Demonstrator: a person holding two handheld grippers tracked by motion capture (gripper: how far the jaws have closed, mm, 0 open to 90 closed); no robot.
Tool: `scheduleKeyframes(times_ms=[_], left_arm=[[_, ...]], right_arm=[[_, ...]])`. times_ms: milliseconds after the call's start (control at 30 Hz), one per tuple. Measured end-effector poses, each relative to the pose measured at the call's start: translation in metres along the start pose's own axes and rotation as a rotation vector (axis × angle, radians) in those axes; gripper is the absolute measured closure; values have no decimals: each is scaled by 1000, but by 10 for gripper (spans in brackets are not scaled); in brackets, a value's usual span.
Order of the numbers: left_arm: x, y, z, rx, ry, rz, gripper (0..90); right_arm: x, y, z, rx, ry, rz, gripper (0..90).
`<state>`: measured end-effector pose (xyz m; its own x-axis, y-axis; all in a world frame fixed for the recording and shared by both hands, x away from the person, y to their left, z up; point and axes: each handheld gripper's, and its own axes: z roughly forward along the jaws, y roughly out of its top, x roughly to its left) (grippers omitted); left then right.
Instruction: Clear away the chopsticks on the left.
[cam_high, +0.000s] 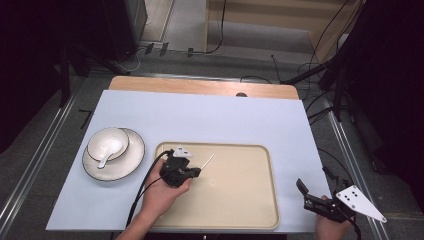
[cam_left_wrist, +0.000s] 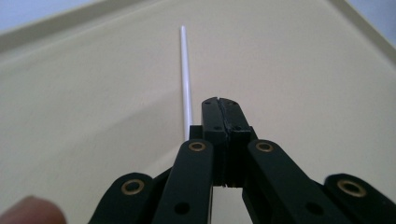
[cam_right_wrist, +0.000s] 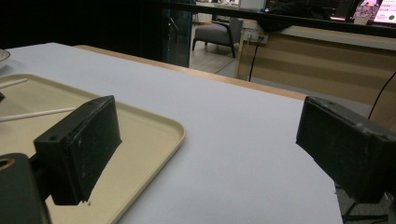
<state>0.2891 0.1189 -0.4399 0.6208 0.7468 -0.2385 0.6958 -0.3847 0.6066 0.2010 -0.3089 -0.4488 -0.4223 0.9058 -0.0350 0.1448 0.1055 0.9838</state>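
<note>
Just thin white stick (cam_left_wrist: 186, 79), smooth beige tray (cam_left_wrist: 93, 116)

A pale blue-white surface (cam_high: 225, 120) is covering most of a wooden table (cam_high: 200, 86). On its left side stands a white plate with a dark rim (cam_high: 131, 162), and a white bowl (cam_high: 100, 137) sits on this plate. A white spoon (cam_high: 111, 150) lies inside the bowl. Around the table is a grey floor (cam_high: 190, 25), with black cables (cam_high: 320, 60) lying behind and at the right. Metal rails (cam_high: 35, 160) run along both sides.
</note>
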Motion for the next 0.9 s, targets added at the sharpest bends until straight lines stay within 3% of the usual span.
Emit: scheduleKeyframes(times_ms=[167, 467, 633, 767, 900], left_arm=[[-3, 14, 20, 14, 6, 14, 900], [-2, 29, 48, 31, 53, 14, 900], [1, 36, 53, 22, 64, 0, 900], [5, 40, 54, 19, 92, -2, 900], [16, 41, 51, 4, 132, -31, 900]], right_arm=[[-1, 0, 0, -3, 2, 6, 65], [-3, -1, -1, -8, 1, 16, 64], [-4, -1, -1, -9, 2, 16, 64], [-3, -1, -1, -8, 4, 14, 64], [-2, -1, 0, -5, 7, 16, 64]])
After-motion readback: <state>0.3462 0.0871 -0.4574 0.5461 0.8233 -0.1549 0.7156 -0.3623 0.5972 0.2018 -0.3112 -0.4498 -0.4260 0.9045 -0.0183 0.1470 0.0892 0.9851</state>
